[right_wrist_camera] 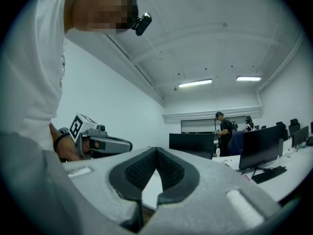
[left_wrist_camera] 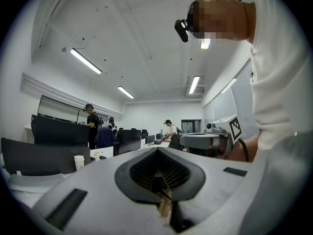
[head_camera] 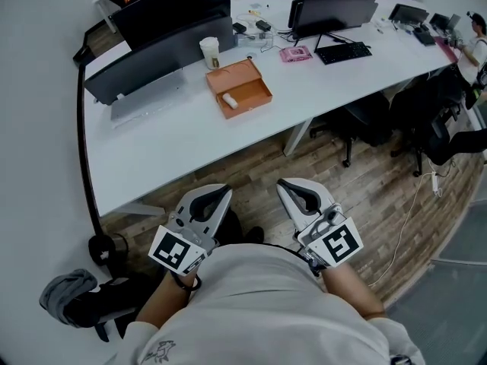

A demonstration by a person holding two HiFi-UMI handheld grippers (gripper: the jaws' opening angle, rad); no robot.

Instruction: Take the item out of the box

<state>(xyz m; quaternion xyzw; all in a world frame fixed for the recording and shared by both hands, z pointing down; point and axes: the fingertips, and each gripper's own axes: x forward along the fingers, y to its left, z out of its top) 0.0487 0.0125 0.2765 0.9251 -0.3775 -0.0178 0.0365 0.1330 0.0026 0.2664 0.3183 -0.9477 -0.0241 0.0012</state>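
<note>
An open orange box lies on the white desk, with a small white item in its front left corner. Both grippers hang close to my body over the wooden floor, well short of the desk's front edge. My left gripper has its jaws together with nothing between them, and so does my right gripper. Seen in the left gripper view, the left gripper points up toward the room. The right gripper does the same in its own view. The box shows in neither gripper view.
A paper cup stands just behind the box. Black monitors, a keyboard and a pink object fill the desk's far side. Office chairs stand under the desk on the right. A grey bag lies on the floor left.
</note>
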